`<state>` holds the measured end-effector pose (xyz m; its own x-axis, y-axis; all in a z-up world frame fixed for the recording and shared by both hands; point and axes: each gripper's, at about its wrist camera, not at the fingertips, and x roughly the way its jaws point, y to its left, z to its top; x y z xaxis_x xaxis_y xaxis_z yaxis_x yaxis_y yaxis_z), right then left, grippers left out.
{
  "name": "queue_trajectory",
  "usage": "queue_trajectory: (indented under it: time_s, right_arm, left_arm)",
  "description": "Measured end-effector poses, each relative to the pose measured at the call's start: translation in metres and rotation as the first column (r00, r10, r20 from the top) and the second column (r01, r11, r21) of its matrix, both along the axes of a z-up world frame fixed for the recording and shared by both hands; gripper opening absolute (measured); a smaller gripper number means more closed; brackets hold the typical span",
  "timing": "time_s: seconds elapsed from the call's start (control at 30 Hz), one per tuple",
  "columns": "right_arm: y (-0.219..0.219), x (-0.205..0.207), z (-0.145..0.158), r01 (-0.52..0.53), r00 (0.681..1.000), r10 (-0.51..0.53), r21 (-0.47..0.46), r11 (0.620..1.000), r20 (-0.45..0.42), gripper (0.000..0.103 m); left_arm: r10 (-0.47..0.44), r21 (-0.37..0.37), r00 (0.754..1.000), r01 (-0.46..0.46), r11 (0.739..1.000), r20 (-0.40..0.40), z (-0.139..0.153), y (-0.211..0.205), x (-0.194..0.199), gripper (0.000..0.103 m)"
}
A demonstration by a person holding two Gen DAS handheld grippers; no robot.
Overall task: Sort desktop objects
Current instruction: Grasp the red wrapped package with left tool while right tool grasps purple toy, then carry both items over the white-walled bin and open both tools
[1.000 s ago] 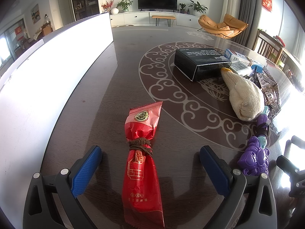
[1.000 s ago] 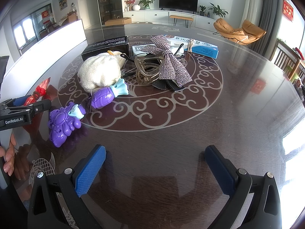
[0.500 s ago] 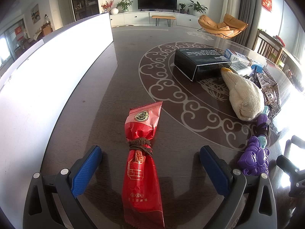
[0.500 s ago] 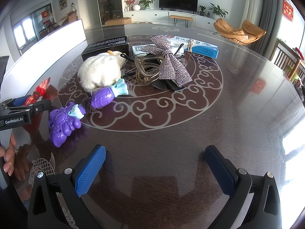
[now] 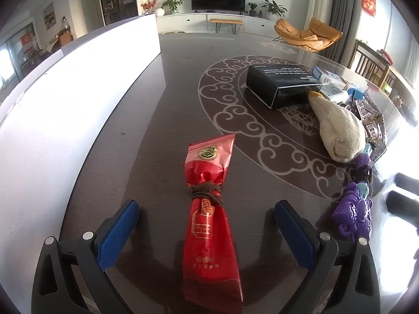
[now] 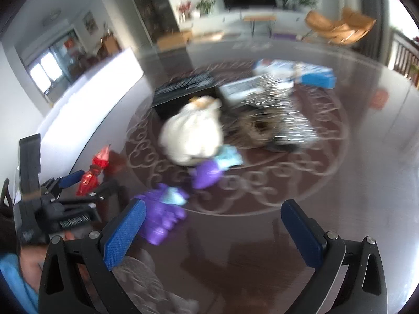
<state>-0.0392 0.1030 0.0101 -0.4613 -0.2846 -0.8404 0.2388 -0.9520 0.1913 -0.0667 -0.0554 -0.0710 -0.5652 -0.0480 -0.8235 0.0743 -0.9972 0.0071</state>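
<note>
Both grippers stand wide open and hold nothing. Left gripper [image 5: 207, 225] straddles one red packet [image 5: 209, 225] lying on the table [image 5: 162, 120], without touching it. Only the blurred right view shows the right gripper [image 6: 212, 225], above two purple toys [image 6: 162, 219].

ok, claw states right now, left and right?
Left claw: open, holding nothing; the red packet lies between its fingers, untouched.
Right claw: open, holding nothing; view is blurred.
</note>
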Motion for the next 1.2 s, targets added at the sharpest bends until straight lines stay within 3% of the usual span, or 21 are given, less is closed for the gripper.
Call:
queue_trajectory:
  time_s: [0.1, 0.2, 0.27, 0.37, 0.47, 0.53, 0.6, 0.67, 0.73, 0.77, 0.87, 1.03, 1.2]
  right_arm:
    - [-0.024, -0.015, -0.013, 0.018, 0.999, -0.019, 0.030, 0.999, 0.028, 0.090]
    - [-0.044, -0.018, -0.014, 0.013, 1.000, -0.011, 0.112, 0.994, -0.013, 0.066]
    - [-0.047, -0.015, -0.015, -0.031, 0.999, 0.033, 0.119, 0.992, -0.014, 0.055]
    - [-0.038, -0.009, -0.016, -0.069, 0.998, 0.069, 0.138, 0.988, 0.000, 0.044]
    - [-0.027, -0.006, -0.017, -0.103, 0.995, 0.102, 0.141, 0.985, 0.010, 0.044]
    - [-0.021, -0.009, -0.014, -0.129, 0.992, 0.128, 0.140, 0.982, 0.017, 0.044]
    - [-0.024, -0.013, -0.011, -0.170, 0.985, 0.168, 0.135, 0.976, 0.025, 0.048]
    - [-0.029, -0.015, -0.011, -0.204, 0.979, 0.203, 0.165, 0.965, 0.024, 0.048]
    - [-0.031, -0.013, -0.008, -0.219, 0.976, 0.218, 0.203, 0.954, 0.029, 0.042]
    - [-0.028, -0.011, -0.006, -0.212, 0.977, 0.213, 0.202, 0.956, 0.021, 0.021]
    - [-0.014, -0.005, 0.009, -0.198, 0.979, 0.203, 0.159, 0.967, -0.014, 0.021]
    - [-0.004, 0.002, 0.024, -0.204, 0.977, 0.209, 0.124, 0.971, -0.028, 0.021]
    - [-0.023, 0.010, 0.054, -0.246, 0.962, 0.257, 0.110, 0.963, -0.093, 0.021]
  left_arm:
    - [0.045, 0.002, 0.999, -0.045, 0.999, 0.007, 0.000, -0.010, 0.004, 0.103]
    - [0.089, 0.042, 0.996, -0.089, 0.995, 0.005, 0.002, -0.025, 0.007, 0.103]
    - [0.092, 0.072, 0.996, -0.092, 0.993, 0.002, 0.004, -0.029, 0.008, 0.103]
    - [0.080, 0.061, 0.997, -0.080, 0.995, 0.001, 0.003, -0.025, 0.006, 0.103]
    - [0.020, -0.011, 1.000, -0.020, 1.000, -0.016, 0.004, -0.009, 0.002, 0.078]
    - [-0.041, -0.017, 0.998, 0.040, 0.999, -0.039, 0.006, 0.002, 0.002, 0.044]
    - [-0.080, -0.041, 0.996, 0.078, 0.996, -0.050, 0.006, 0.011, 0.004, 0.021]
    - [-0.097, -0.074, 0.994, 0.093, 0.993, -0.054, 0.005, 0.017, 0.008, 0.020]
    - [-0.101, -0.016, 0.993, 0.100, 0.995, -0.053, 0.007, 0.013, 0.010, 0.019]
    - [-0.094, 0.028, 0.993, 0.097, 0.995, -0.068, 0.011, 0.008, 0.013, 0.019]
    - [-0.083, 0.124, 0.989, 0.098, 0.987, -0.122, 0.023, -0.003, 0.021, 0.019]
    - [-0.083, 0.147, 0.978, 0.112, 0.983, -0.191, 0.041, -0.007, 0.035, 0.019]
    - [-0.018, 0.192, 0.964, 0.072, 0.979, -0.265, 0.072, -0.031, 0.060, 0.019]
